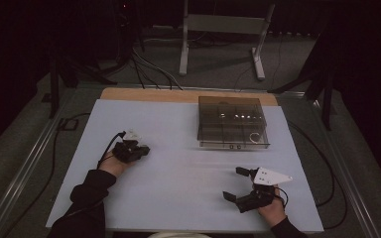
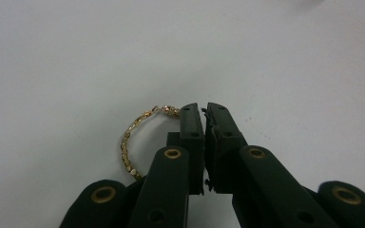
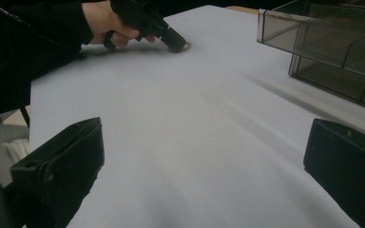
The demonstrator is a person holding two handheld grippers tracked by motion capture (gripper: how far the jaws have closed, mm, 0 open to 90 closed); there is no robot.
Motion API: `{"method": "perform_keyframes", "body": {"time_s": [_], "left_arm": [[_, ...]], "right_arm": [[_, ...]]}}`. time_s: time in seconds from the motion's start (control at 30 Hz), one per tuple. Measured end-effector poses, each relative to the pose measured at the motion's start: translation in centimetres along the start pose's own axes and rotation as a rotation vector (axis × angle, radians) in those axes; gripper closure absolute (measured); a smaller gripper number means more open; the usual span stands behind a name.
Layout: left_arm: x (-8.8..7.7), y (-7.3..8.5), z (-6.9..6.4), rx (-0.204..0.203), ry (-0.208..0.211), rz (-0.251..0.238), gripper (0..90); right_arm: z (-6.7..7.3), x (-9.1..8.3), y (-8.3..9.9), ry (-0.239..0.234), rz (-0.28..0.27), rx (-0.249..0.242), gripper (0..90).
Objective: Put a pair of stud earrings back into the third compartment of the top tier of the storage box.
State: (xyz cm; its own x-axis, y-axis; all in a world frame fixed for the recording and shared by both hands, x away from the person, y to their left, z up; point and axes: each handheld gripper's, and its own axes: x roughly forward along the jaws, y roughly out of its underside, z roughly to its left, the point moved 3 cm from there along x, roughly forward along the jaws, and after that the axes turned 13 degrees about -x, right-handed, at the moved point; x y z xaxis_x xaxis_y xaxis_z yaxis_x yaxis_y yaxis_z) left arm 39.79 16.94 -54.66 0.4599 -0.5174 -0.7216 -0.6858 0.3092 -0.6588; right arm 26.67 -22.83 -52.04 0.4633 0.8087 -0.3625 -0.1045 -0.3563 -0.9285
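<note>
Left gripper (image 2: 204, 110) pinched on a gold chain bracelet (image 2: 132, 137), right gripper (image 1: 237, 184) wide open over the white table cover (image 1: 178, 148).

In the left gripper view the two black jaws are pressed together, tips down at the sheet, and the beaded bracelet curves out from their left side, its clasp end touching the left jaw tip; whether the chain is truly caught between them I can't tell. In the high view the left gripper (image 1: 138, 149) sits at the sheet's left-middle. The right one hovers near the front right, jaws well apart. The smoky clear compartment box (image 1: 232, 123) stands at the far right, well apart from both.
</note>
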Motion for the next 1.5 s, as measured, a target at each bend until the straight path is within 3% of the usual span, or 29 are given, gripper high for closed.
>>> {"method": "perform_keyframes", "body": {"time_s": [0.13, 0.43, 1.0, 1.2, 1.5], "left_arm": [[-0.3, -0.5, -0.3, -0.007, 0.005, -0.017, 88.1], [-1.5, -2.6, -2.0, 0.036, 0.034, -0.038, 88.1], [-3.0, -8.7, -7.4, 0.142, 0.143, -0.094, 88.0], [-2.8, -10.8, -9.2, 0.154, 0.195, -0.108, 88.1], [-2.1, -13.6, -12.9, 0.215, 0.261, -0.112, 88.1]], "right_arm": [[0.0, 0.1, 0.0, -0.001, 0.003, -0.001, 0.0], [0.0, 0.1, 0.0, -0.002, 0.000, -0.003, 0.0], [0.0, 0.2, -0.1, -0.008, -0.001, -0.004, 0.0], [-0.1, 0.1, -0.1, -0.006, -0.003, -0.004, 0.0], [-0.1, 0.0, -0.1, -0.006, -0.007, -0.004, 0.0]]}}
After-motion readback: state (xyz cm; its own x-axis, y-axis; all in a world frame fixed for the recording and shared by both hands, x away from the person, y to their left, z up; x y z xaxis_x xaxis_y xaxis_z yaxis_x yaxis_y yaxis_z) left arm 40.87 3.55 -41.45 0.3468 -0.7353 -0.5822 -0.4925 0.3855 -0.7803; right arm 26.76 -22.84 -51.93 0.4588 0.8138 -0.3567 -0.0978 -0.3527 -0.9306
